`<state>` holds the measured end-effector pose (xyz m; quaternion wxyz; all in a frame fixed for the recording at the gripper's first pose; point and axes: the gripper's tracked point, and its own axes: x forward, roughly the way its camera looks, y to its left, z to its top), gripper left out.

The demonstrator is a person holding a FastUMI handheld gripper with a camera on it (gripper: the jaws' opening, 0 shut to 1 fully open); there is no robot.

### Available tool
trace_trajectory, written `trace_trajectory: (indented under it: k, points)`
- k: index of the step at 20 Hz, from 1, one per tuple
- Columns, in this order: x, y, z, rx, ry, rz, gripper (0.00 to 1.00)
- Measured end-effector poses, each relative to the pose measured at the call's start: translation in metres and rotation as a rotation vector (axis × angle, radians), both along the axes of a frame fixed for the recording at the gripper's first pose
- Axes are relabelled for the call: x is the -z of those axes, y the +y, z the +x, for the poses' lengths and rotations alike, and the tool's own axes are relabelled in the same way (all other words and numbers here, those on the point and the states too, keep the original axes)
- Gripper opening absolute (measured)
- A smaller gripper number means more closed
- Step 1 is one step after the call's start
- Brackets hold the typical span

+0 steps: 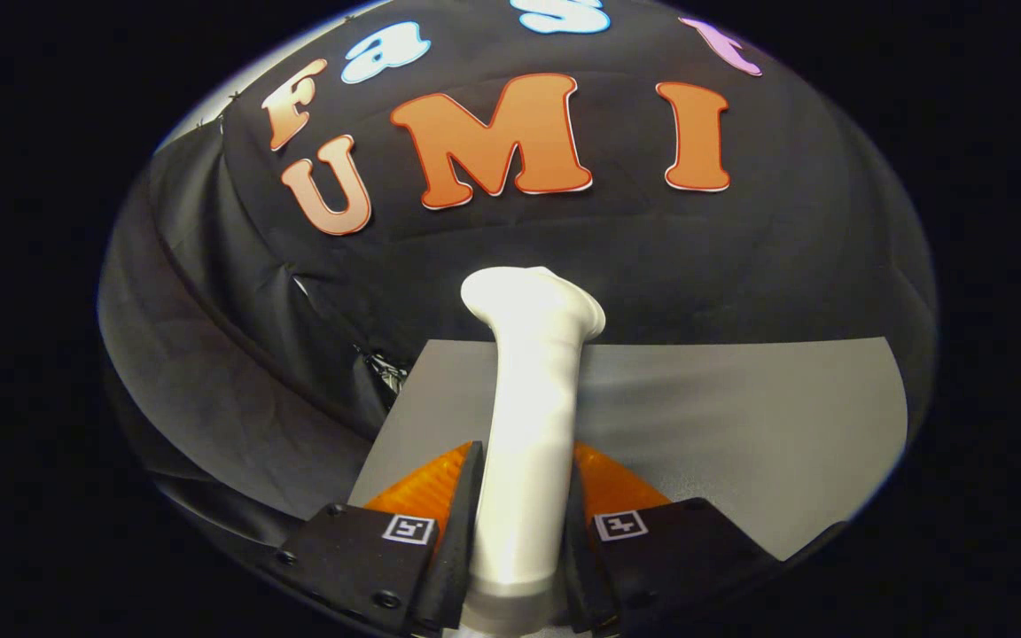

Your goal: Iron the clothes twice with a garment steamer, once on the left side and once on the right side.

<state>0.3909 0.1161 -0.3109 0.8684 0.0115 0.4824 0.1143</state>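
Observation:
A white garment steamer (528, 399) stands up between my two fingers, its handle clamped from both sides and its flared head (535, 301) pointing away toward the booth's black wall. My gripper (524, 478) is shut on that handle. Below and ahead of the steamer lies a flat grey surface (741, 416). I cannot make out any garment against the dark cloth.
The grey table (440, 381) runs from just past the fingers to the foot of the black cloth wall (741, 266). More black cloth (236, 372) hangs in folds to the left of the table, with a shiny crinkled patch (386, 368) at its corner.

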Motion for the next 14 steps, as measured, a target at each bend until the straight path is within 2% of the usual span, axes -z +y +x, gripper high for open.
trace_trajectory:
  k: [4,9,14]
  points:
    - [-0.027,0.009,-0.025,0.012,-0.112,0.030,0.51]
    - [-0.076,0.012,-0.057,0.102,-0.339,0.018,0.47]
    - [-0.126,0.033,-0.108,0.169,-0.521,0.035,0.47]
